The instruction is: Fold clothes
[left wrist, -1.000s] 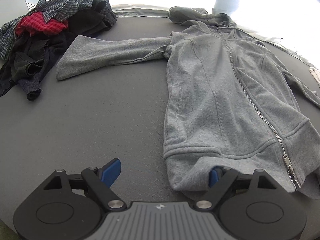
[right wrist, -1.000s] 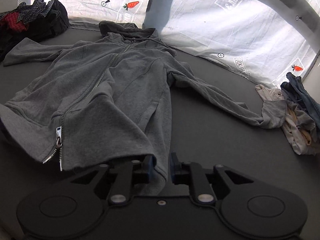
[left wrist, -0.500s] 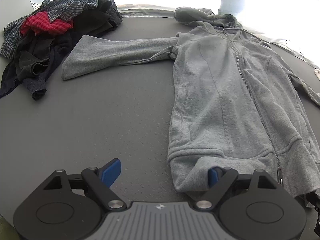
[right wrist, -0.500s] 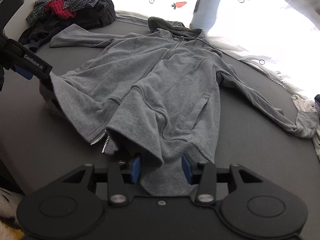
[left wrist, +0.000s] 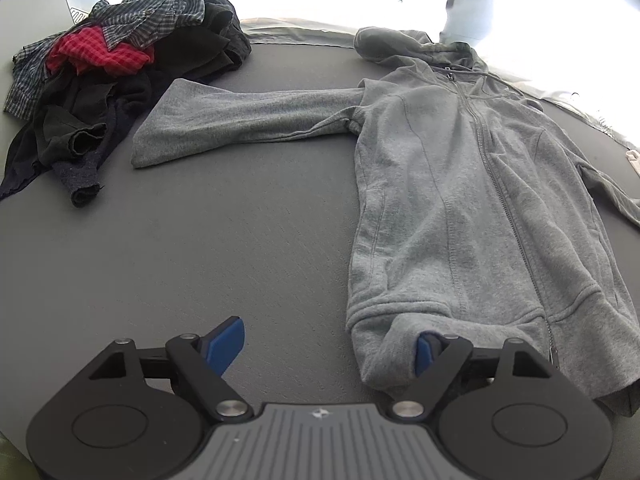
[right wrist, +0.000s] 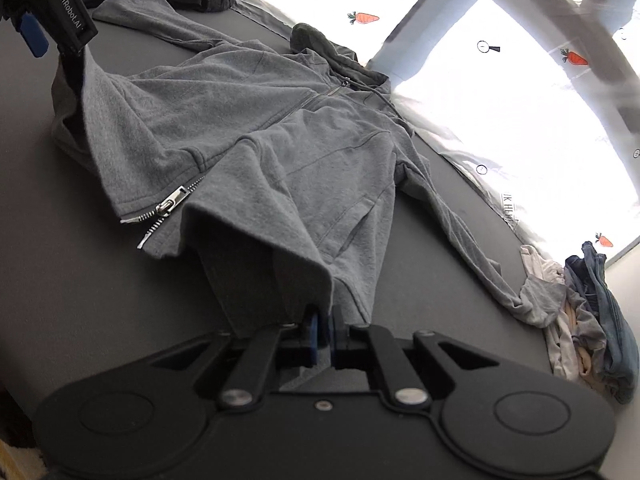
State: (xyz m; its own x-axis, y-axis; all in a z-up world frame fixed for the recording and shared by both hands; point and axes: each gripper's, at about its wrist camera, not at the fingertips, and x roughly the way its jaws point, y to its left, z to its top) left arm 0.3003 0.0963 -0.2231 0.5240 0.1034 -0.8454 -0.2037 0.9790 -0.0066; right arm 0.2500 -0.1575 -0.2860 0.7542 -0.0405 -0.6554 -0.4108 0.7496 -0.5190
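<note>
A grey zip hoodie (left wrist: 472, 208) lies front up on the dark grey table (left wrist: 224, 240), hood at the far side, one sleeve (left wrist: 248, 120) stretched left. My left gripper (left wrist: 324, 346) is open at the hem's left corner; its right finger is under a fold of the hem, its left finger is beside the cloth. My right gripper (right wrist: 322, 330) is shut on the hoodie's (right wrist: 280, 140) right hem corner and holds it lifted off the table. The left gripper also shows in the right wrist view (right wrist: 60, 20) at the top left.
A heap of dark, plaid and red clothes (left wrist: 104, 64) lies at the table's far left. A small pile of pale and denim clothes (right wrist: 580, 312) lies at the right, by the hoodie's other sleeve cuff (right wrist: 536, 300). White printed sheeting (right wrist: 520, 100) lies beyond the table.
My right gripper opened half a second ago and has shut again on the right hem corner, raised and tilted. The left gripper stayed open at the left hem corner.
</note>
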